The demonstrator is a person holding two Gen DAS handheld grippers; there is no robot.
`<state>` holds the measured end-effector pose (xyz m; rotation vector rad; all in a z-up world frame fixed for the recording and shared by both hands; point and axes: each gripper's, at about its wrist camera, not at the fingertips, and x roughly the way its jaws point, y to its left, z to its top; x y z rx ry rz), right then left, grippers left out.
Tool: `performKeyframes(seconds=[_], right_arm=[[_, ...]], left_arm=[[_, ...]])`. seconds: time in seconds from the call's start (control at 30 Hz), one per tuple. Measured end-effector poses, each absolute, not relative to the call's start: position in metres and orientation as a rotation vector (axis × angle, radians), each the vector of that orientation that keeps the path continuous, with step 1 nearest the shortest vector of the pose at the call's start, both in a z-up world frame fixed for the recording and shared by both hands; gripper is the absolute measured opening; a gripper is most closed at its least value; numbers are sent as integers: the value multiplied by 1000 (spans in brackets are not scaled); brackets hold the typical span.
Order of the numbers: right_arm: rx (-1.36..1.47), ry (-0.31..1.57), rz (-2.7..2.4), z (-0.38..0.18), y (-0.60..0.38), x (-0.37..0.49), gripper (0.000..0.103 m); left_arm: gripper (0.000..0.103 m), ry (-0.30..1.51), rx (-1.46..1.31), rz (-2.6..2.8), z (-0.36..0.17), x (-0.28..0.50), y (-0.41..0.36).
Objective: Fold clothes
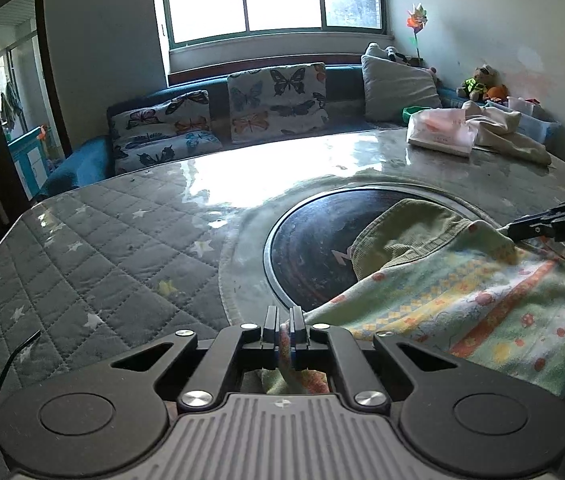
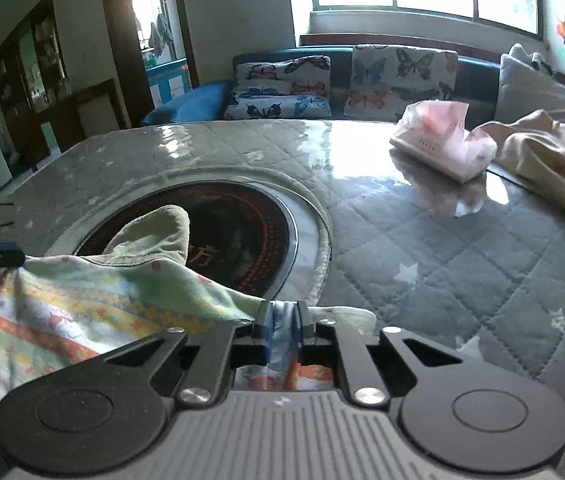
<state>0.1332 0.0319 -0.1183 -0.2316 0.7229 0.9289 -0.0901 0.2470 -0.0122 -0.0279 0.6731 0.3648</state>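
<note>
Left wrist view: left gripper [image 1: 284, 330] pinches the patterned garment [image 1: 462, 292]; right gripper [image 2: 282, 326] clamps its opposite edge.

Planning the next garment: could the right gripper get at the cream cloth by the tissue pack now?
Probably not yet. The right gripper is shut on the patterned garment; the cream cloth lies across the table, though nothing blocks the way.

left tool [image 1: 284, 326] clamped, right tool [image 2: 282, 320] clamped
</note>
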Motion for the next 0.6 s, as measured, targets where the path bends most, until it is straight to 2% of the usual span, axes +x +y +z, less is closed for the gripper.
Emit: performKeyframes(seconds=[0.1,0.2,0.37,0.6], right_arm=[[-215,730,916,-121,31,134,12],[-228,700,904,-119,31,130,7],[-276,678,857,-119,32,123,6],[-266,629,870,-104,32,117,11]], left_arm=[[5,684,-27,366,-15,-88,246],[5,682,-28,368,-16,-87,246],[5,691,-28,368,-20,-82,247],[10,709,-56,379,-24,-78,250]])
